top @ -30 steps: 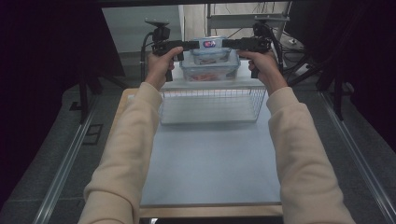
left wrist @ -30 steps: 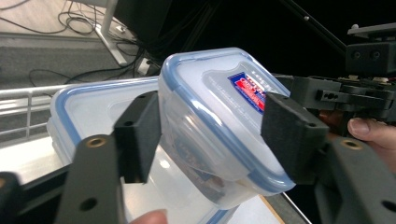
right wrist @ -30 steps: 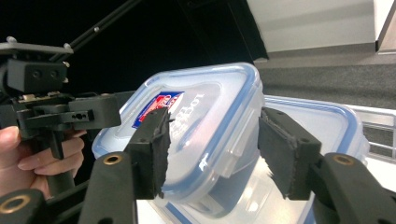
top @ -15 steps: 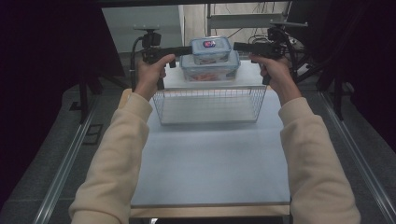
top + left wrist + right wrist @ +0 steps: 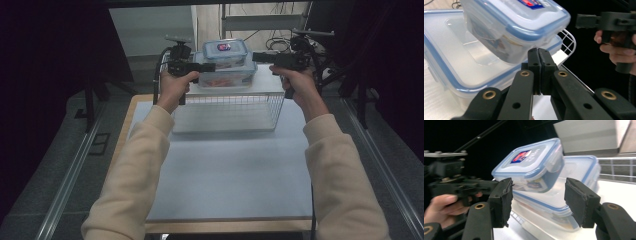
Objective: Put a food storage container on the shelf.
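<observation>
A small clear container with a blue-rimmed lid (image 5: 225, 50) (image 5: 516, 22) (image 5: 531, 162) sits on top of a larger one (image 5: 227, 76) (image 5: 454, 57) (image 5: 579, 170). Both rest on the white top of a wire rack (image 5: 225, 107). My left gripper (image 5: 210, 66) (image 5: 539, 53) is just left of the stack; its jaws have just been closing and now meet with nothing between them. My right gripper (image 5: 256, 56) (image 5: 537, 197) is open, a little to the right of the stack and apart from it.
The rack stands at the far end of a pale blue table (image 5: 230, 170). Dark stands and cables (image 5: 320, 45) crowd the space behind and to the right of it. Dark curtains flank both sides.
Both grippers drew back sideways from the small container, which stays on the larger one. The left gripper's jaws went from open to shut. The right jaws stay open.
</observation>
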A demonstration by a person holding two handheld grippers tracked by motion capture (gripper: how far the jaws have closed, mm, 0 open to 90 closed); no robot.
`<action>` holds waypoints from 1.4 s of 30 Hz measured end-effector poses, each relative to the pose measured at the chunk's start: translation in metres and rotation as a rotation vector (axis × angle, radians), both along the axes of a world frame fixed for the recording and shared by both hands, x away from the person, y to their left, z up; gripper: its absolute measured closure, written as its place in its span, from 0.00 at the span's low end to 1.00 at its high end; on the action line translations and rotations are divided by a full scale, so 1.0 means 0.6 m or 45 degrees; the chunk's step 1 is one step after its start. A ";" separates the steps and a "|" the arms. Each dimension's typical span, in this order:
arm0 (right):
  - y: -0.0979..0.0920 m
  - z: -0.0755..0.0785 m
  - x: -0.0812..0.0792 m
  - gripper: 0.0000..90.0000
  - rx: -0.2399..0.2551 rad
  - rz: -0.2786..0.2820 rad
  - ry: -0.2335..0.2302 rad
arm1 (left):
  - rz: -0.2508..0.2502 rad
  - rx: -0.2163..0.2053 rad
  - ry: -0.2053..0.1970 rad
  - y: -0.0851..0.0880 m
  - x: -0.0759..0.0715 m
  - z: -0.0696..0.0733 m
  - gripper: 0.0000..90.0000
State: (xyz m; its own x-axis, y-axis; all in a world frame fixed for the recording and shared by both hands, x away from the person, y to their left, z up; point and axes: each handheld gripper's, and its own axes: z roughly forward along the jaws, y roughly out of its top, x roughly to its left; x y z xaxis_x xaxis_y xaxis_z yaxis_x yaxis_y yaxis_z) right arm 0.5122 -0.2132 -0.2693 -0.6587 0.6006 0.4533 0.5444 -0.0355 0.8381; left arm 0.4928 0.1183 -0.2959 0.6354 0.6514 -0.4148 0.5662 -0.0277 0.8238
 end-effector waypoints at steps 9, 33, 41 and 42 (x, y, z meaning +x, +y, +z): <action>0.007 -0.004 -0.002 0.45 -0.030 0.041 0.003 | 0.021 -0.020 0.011 0.005 0.016 -0.005 1.00; -0.056 -0.079 -0.060 0.45 0.028 0.035 0.022 | -0.044 -0.092 0.017 0.064 -0.096 -0.041 1.00; -0.070 -0.141 -0.110 0.45 0.044 0.054 -0.010 | -0.027 -0.202 0.011 0.097 -0.153 -0.106 1.00; -0.071 -0.151 -0.117 0.45 0.048 0.063 -0.011 | -0.026 -0.211 0.012 0.099 -0.161 -0.115 0.99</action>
